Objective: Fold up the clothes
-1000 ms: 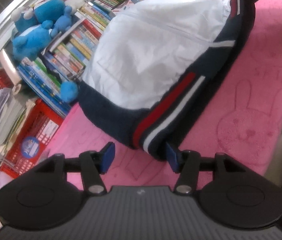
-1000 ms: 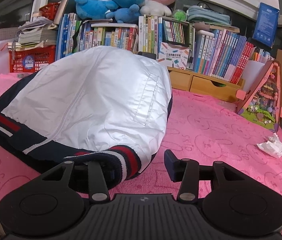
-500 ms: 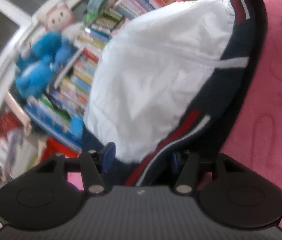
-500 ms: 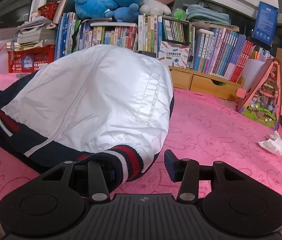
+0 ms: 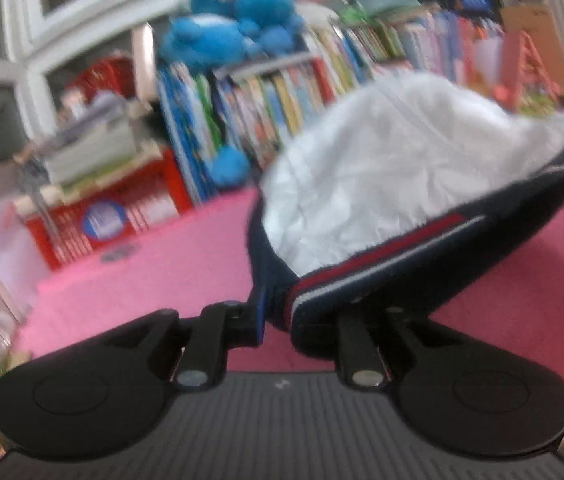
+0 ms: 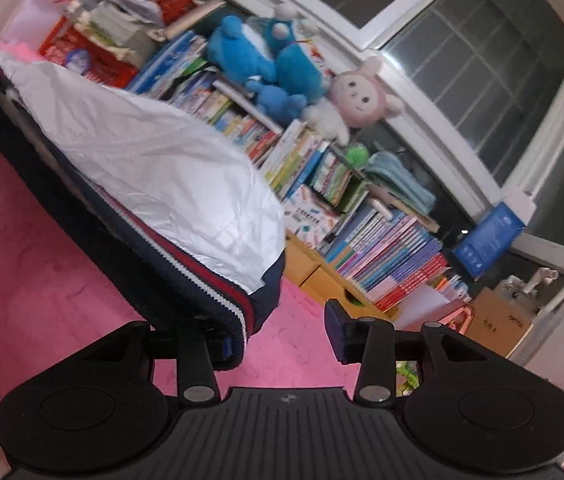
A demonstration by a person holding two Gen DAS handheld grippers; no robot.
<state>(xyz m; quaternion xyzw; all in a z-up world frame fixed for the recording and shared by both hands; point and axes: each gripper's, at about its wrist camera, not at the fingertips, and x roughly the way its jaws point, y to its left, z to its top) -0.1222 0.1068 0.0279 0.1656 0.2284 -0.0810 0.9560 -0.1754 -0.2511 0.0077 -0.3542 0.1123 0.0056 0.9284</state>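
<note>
Covering the surface, a pink blanket (image 6: 41, 264) lies under a white jacket (image 5: 382, 184) with a navy striped hem (image 6: 217, 300), in front of a row of books (image 6: 382, 248). The left gripper (image 5: 282, 316) is closing, its jaws narrow, with the hem's corner between them. The right gripper (image 6: 277, 332) is closing slightly; the hem lies against its left finger (image 6: 217, 344) only.

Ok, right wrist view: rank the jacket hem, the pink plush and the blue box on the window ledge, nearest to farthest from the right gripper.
1. jacket hem: at the right gripper, over its left finger.
2. pink plush: atop the books, upper middle.
3. blue box: far right, on the window ledge behind the books.
</note>
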